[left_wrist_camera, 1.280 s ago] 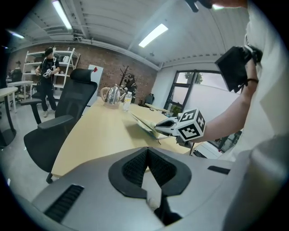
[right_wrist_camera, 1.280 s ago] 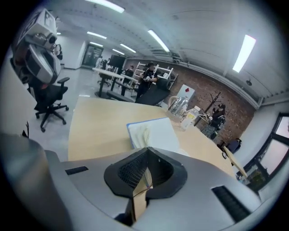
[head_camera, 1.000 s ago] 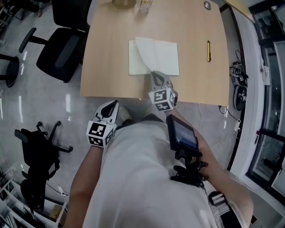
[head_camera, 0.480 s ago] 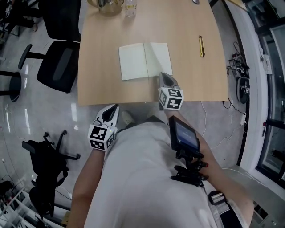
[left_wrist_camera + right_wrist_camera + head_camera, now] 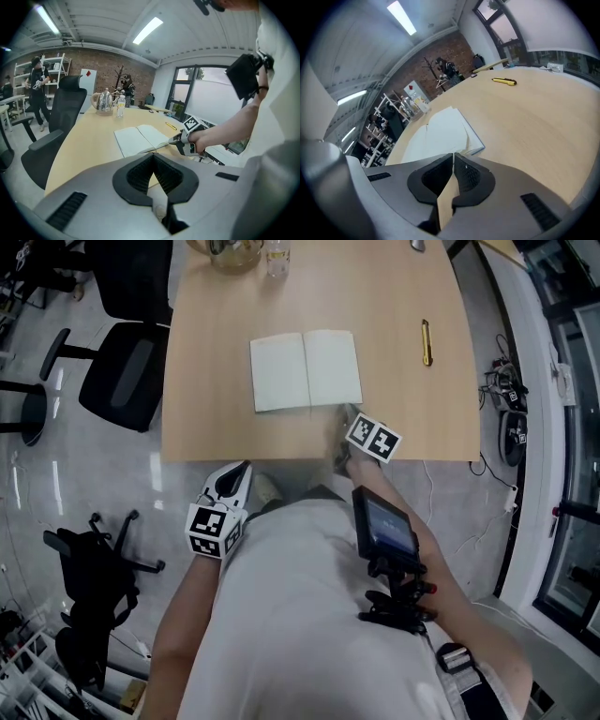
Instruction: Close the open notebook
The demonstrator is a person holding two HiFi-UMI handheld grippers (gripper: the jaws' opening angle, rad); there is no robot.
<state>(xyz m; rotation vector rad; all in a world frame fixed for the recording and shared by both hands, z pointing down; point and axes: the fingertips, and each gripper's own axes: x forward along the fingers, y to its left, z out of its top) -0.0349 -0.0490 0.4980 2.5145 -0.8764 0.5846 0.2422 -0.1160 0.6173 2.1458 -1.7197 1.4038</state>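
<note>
Both pairs of fingers are pressed together, empty — right gripper (image 5: 453, 158) just beside the open notebook's (image 5: 306, 369) corner, likely to flip it, left gripper (image 5: 153, 159) hanging clear.

Bright and even in here: ceiling strip lights (image 5: 147, 30) glowing overhead, daylight flooding through the window (image 5: 206, 96), blown out white. The glossy floor (image 5: 94, 465) throws streaky reflections. Both gripper views bend hard at the rims, corners black. Head view sharp, shadows soft.
</note>
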